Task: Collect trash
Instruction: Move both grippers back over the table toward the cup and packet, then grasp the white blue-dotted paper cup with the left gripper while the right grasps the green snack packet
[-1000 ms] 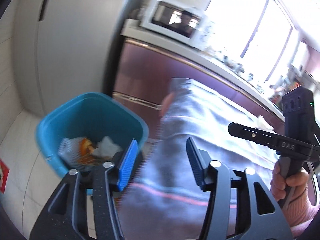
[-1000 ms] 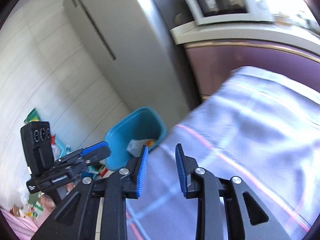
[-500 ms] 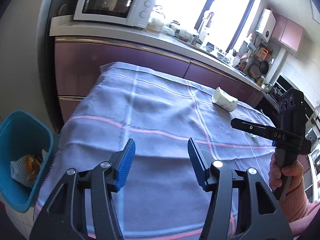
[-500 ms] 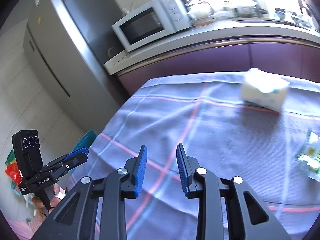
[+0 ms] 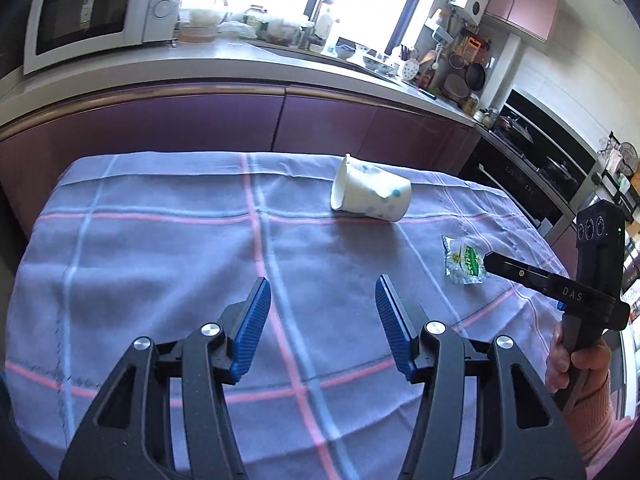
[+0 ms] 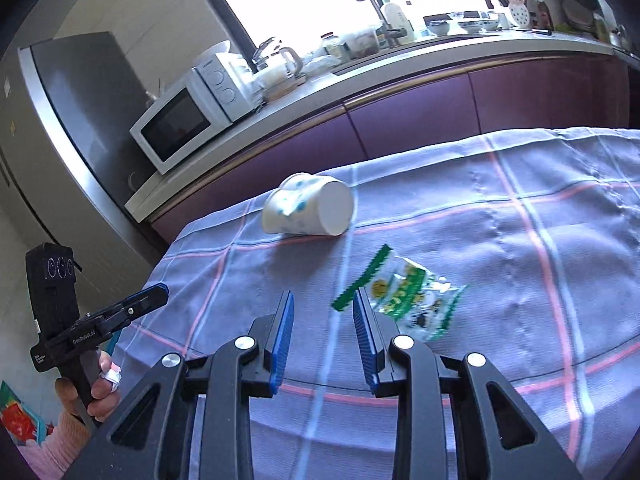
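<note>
**Both grippers swung back from the bin to the last 2 pieces of trash**

2 items lay on the cloth-covered surface (image 5: pixel 160 264): a paper cup (image 5: pixel 370 196) tipped on its side near the far edge, mouth toward the left in the left wrist view, and a crumpled green-and-clear wrapper (image 6: pixel 408 300) nearer the person, apart from the cup. Both probably lay where they were dropped, loose and easy to pinch.

The left gripper (image 5: pixel 323 320) hung above bare cloth with its jaws well apart and nothing between them, aimed roughly toward the cup; that spread looked suited to the cup's width. The right gripper (image 6: pixel 323 332) hovered low, just short of the wrapper, jaws narrower but apart and empty. The wrapper's green serrated edge showed in the gap, beyond the right jaw's tip, though no pad pressed on it. A narrow gap would suit such a thin, flat thing. Each hand seemed to be lining up on the item closer to its side.

Compared with 1 second before, the views had changed completely. Then both cameras looked toward the fridge and a blue bin holding trash beside the surface; the bin was now out of both views, and the cup and wrapper had come in. Half a second before, the cup sat farther off and the wrapper only at the frame edge. The left jaws held about the same spread throughout, while the right jaws had widened slightly.
</note>
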